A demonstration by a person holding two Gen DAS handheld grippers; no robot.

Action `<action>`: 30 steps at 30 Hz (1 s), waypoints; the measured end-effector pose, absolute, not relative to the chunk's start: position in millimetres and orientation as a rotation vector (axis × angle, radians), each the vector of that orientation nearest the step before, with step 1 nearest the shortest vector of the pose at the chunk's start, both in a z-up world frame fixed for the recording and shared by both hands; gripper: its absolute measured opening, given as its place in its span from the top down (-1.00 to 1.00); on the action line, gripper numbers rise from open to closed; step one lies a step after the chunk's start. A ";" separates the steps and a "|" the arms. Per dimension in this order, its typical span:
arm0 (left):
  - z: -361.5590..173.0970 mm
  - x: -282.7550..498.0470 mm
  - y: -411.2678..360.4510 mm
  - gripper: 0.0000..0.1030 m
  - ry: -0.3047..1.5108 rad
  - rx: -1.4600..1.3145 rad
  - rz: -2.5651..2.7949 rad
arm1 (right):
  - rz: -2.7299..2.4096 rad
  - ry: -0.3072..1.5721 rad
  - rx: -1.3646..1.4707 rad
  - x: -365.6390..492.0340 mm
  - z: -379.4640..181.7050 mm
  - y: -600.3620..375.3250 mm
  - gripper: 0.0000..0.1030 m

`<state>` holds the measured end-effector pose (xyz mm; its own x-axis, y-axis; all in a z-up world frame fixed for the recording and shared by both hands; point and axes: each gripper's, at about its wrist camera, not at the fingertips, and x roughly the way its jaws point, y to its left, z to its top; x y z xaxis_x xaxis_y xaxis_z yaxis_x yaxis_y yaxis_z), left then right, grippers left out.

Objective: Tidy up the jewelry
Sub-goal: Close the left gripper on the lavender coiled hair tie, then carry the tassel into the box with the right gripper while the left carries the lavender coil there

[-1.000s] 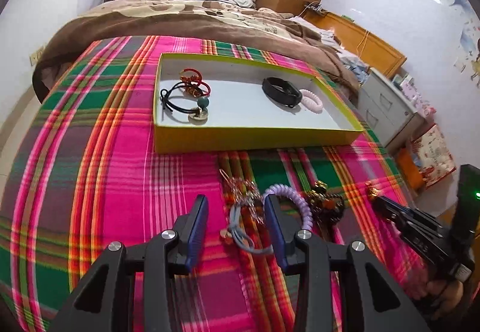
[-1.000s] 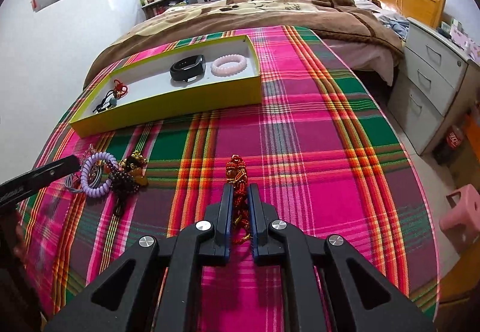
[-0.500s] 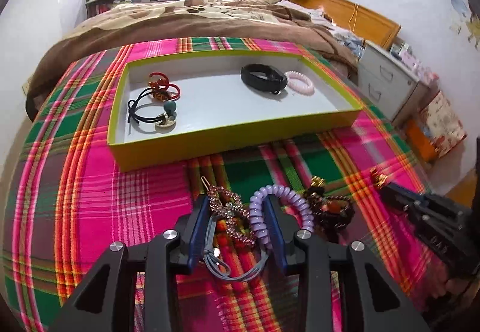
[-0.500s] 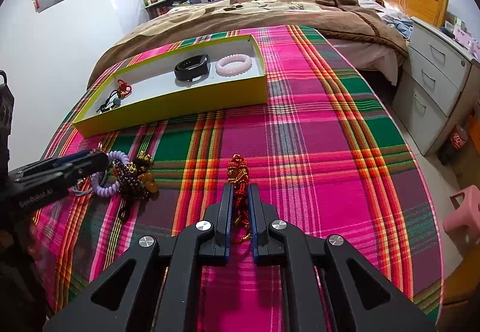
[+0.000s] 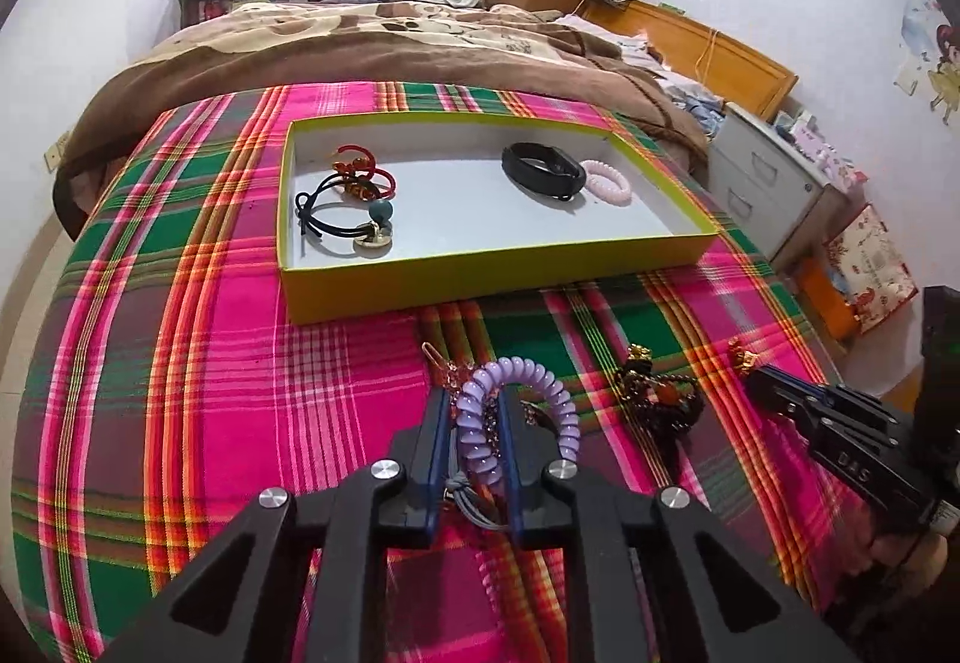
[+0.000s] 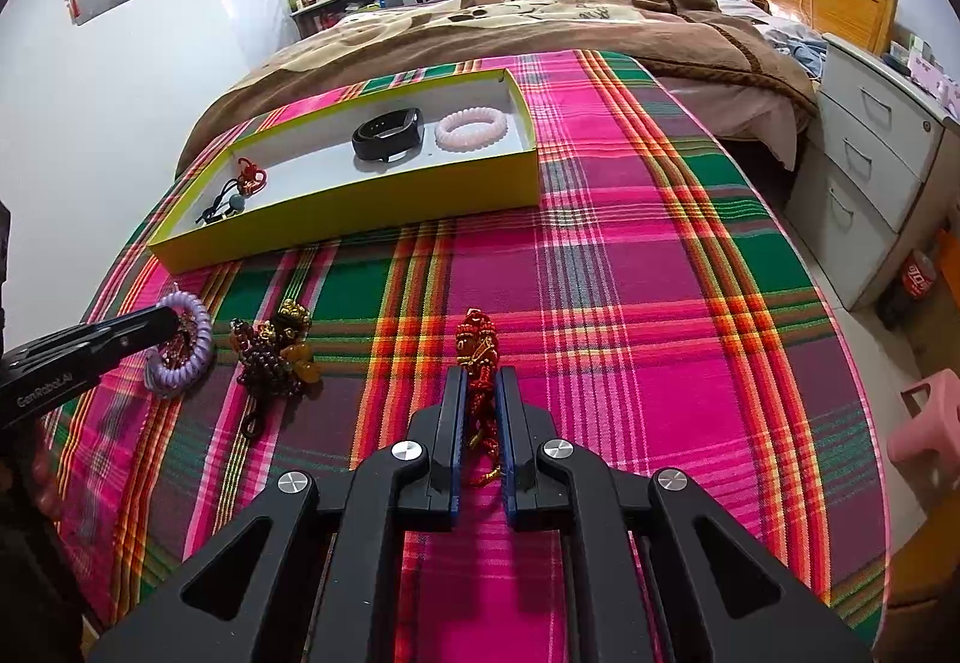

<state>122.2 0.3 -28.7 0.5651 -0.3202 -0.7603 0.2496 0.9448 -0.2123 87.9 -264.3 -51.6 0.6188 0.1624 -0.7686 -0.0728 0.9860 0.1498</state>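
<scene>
With four pieces lying in the yellow tray (image 5: 492,273), the left gripper (image 5: 474,423) has just been closing, its fingers clamped on the lilac coil bracelet (image 5: 540,393), the right gripper (image 6: 480,399) clamped on the red charm (image 6: 477,357), and the dark bead cluster (image 6: 276,357) lies loose on the bed.

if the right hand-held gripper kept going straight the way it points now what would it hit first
Probably the plaid blanket just past the red beaded charm it grips; the yellow tray lies farther on, left of that line.

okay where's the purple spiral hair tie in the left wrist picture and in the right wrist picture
Left wrist: purple spiral hair tie sits low centre, clamped between the left gripper's fingers.
Right wrist: same tie lies at the far left, at the tip of the left gripper.
Shared landmark: yellow box on the plaid blanket beyond it.
</scene>
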 end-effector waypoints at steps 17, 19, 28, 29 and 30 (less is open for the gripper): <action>-28.6 106.9 1.3 0.70 0.920 -0.005 -0.283 | 0.139 0.895 0.109 85.2 -49.5 -260.2 0.82; -28.2 105.6 -0.5 0.77 0.914 0.009 -0.277 | 0.138 0.894 0.111 84.4 -49.4 -259.7 0.82; -20.5 98.3 2.2 0.82 0.875 -0.019 -0.302 | 0.152 0.874 0.108 79.2 -44.0 -255.0 0.82; -18.8 97.6 3.8 0.82 0.868 -0.032 -0.309 | 0.152 0.871 0.109 79.2 -43.1 -254.9 0.82; -17.0 96.9 4.9 0.82 0.864 -0.042 -0.316 | 0.153 0.867 0.109 78.6 -41.7 -254.5 0.82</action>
